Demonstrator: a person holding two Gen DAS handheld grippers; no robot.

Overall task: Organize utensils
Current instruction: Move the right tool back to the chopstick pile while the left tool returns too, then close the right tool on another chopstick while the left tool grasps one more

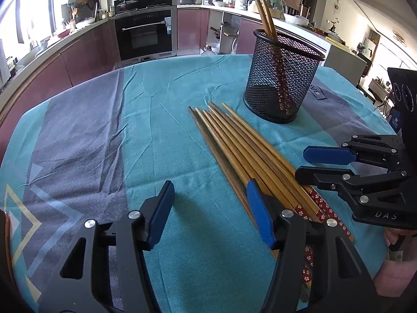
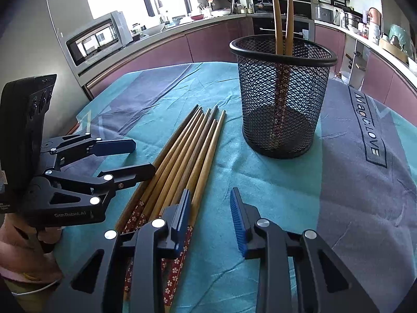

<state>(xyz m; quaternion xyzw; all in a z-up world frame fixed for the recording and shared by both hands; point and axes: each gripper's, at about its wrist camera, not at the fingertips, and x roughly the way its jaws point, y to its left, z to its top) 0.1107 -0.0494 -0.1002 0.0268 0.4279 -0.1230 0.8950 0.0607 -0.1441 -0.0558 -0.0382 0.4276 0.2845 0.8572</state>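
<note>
Left gripper [image 1: 208,208] beside chopsticks [image 1: 234,146] pointing holderward.

I see my right tool [image 2: 211,219] spread wide beside the chopsticks [image 2: 182,156] (two already stand in the mesh holder [image 2: 282,104]).

Two chopsticks [image 2: 282,23] stand in one black mesh holder [image 2: 282,99]; about eight loose chopsticks [image 2: 187,151] lie bundled on the tablecloth.
</note>
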